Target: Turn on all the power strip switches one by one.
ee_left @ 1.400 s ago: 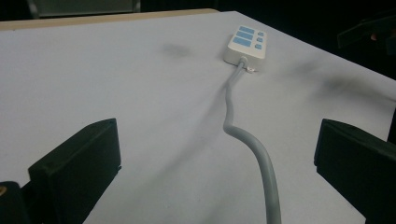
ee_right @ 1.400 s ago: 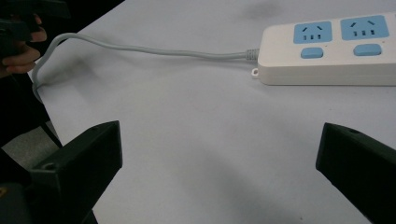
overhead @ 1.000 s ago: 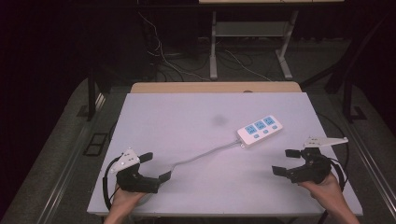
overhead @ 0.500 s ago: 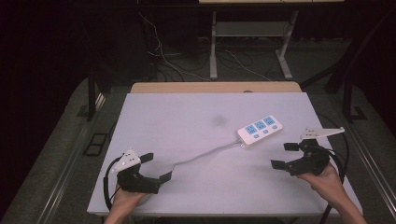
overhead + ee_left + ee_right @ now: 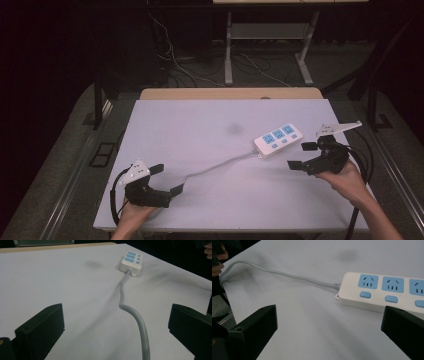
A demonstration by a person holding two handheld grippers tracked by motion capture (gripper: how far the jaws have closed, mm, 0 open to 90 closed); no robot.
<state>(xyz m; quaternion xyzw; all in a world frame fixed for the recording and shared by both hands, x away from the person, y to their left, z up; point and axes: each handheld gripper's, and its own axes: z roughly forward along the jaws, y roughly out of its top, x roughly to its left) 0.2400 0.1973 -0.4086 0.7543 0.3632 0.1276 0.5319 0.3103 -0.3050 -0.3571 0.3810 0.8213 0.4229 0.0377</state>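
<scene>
Approach stage, nothing gripped: power strip (image 5: 279,139) lying right of centre on table (image 5: 200,125), cord (image 5: 220,166) running between wide-open left gripper (image 5: 167,181), right gripper (image 5: 300,156) equally wide, empty, just beside strip; next, probably closing on both.

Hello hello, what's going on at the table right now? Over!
Left gripper open, fingers either side of the grey cord. Right gripper open beside the power strip, not touching. Table clear between them.
</scene>
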